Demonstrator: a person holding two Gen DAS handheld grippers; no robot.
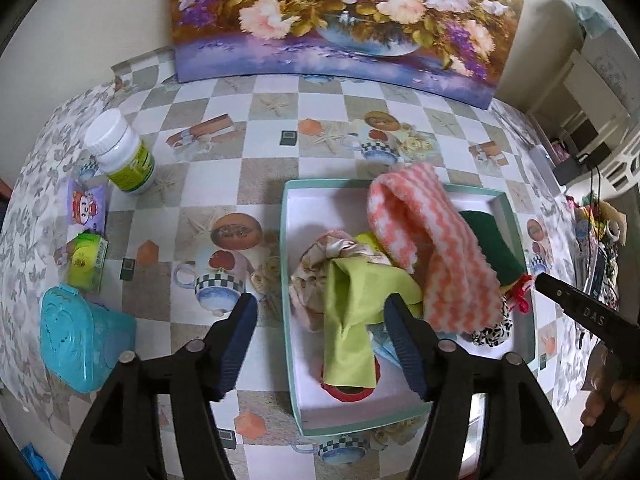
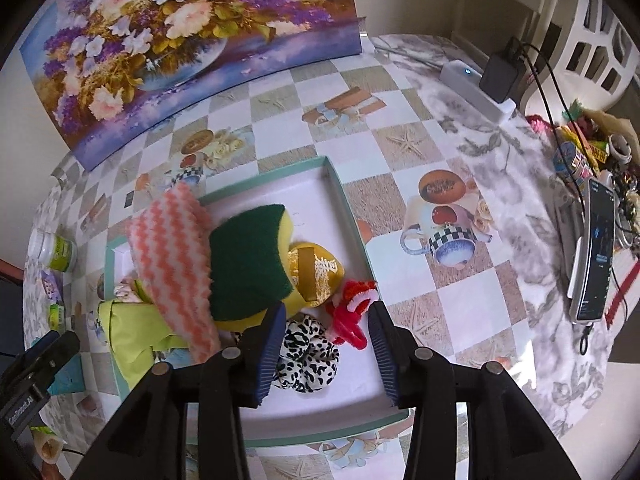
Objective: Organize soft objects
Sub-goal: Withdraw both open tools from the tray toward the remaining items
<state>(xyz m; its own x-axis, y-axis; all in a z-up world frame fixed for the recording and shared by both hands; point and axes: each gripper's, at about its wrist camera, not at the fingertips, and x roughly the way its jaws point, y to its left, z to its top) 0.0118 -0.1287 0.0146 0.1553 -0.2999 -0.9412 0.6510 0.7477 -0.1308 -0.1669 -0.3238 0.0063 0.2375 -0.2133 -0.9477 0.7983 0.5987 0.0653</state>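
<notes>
Hovering over the box, I see my left tool wide and empty above the lime cloth. My right tool gapes empty over the leopard scrunchie.

A box sits on the table, holding a heap of cloths, a sponge and scrunchies. Left of it stand a bottle and a case; a painting stands behind.
</notes>
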